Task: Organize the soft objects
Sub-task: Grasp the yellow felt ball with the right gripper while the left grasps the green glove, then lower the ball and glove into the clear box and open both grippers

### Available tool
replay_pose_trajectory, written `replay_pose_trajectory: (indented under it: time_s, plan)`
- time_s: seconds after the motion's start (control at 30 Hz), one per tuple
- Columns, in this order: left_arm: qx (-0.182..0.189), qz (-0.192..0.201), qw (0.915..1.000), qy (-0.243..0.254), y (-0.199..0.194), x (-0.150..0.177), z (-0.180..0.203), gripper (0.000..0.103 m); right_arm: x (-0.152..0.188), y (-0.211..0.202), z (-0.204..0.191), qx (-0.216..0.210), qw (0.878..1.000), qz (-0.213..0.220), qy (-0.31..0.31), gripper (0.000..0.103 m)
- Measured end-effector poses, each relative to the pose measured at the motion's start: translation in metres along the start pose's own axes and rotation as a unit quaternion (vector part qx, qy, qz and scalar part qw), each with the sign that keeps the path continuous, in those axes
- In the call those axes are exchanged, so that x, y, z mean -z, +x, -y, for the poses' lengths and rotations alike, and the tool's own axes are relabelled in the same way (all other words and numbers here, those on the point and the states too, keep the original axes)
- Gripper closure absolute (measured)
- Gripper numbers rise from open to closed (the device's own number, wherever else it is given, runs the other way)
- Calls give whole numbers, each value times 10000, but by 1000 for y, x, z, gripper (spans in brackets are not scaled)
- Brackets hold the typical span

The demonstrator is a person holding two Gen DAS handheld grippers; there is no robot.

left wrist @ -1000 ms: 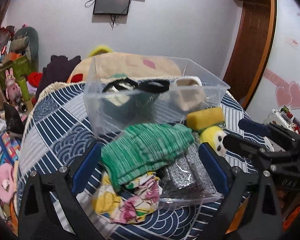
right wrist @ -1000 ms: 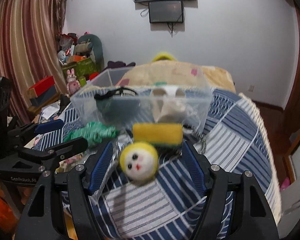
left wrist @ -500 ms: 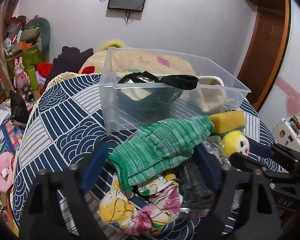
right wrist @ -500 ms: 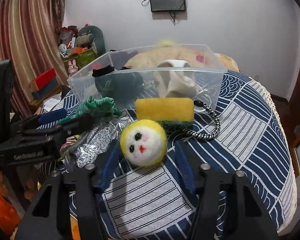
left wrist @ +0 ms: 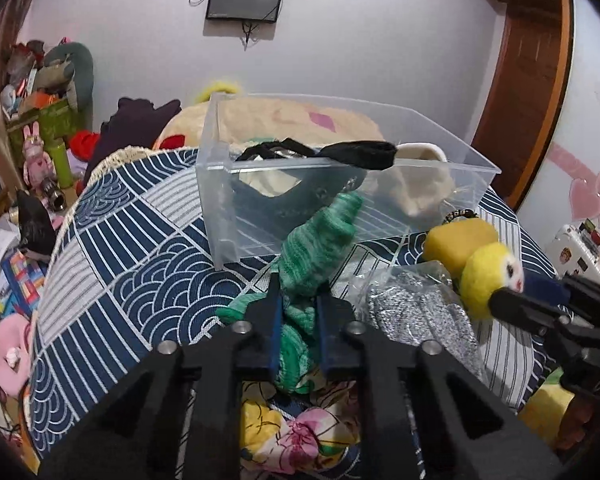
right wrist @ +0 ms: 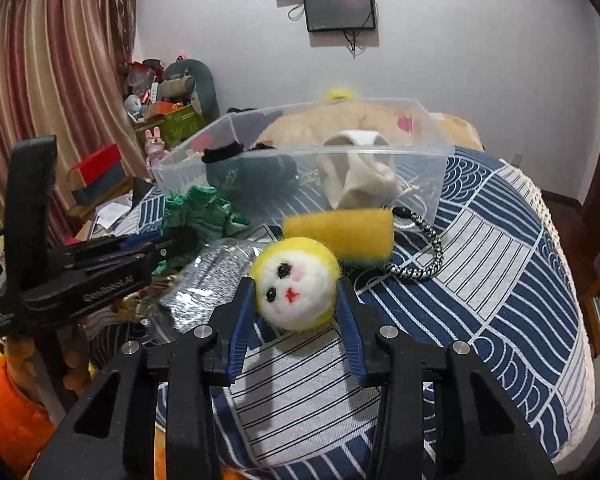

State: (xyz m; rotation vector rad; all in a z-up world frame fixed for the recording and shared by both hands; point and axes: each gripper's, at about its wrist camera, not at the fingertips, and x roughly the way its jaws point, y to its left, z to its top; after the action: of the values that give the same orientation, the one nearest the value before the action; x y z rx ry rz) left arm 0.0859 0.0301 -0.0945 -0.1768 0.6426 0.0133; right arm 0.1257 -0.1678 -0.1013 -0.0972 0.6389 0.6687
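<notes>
My left gripper (left wrist: 298,300) is shut on a green knitted cloth (left wrist: 320,240), which stands up in front of a clear plastic bin (left wrist: 220,208); both also show in the right wrist view, the cloth (right wrist: 204,216) and the bin (right wrist: 436,184). My right gripper (right wrist: 296,292) is shut on a yellow felt ball with a white face (right wrist: 296,280), seen also in the left wrist view (left wrist: 488,276). A yellow sponge (right wrist: 340,232) lies just behind the ball. The bin holds a dark mask with black straps (left wrist: 364,154) and a cream cloth (right wrist: 360,176).
A silver glittery pouch in plastic (left wrist: 420,312) and a floral cloth (left wrist: 300,432) lie on the blue patterned cover (right wrist: 480,280). A black-and-white cord (right wrist: 420,256) lies by the sponge. Toys and boxes (right wrist: 168,112) crowd the left. A wooden door (left wrist: 532,80) is right.
Both grippers have closed: the left on the green cloth, bunching and lifting it, the right on the yellow felt ball. Both views have moved closer to the bin.
</notes>
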Motion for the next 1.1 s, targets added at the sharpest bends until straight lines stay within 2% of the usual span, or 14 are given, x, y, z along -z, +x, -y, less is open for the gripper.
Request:
replay_pose_trajectory:
  time_s: [0.27,0.57,0.8,1.1]
  plan:
    - [102,411,9991,28,-38,-6,4,92,-8,-21,1,52,9994,337,-36,66]
    - [201,1040,9943,-85,-78,-37,-3,92,-31,-40,3,182,9973,708,-69,66]
    - [72,1377,9904,-23,-82,-59,0,92,-60,-36,6,211,9951,964,-16,66]
    - [-145,1412,9899,-13,-60,-77,2,92,-87,-14,9,214,9941,1058,54,66]
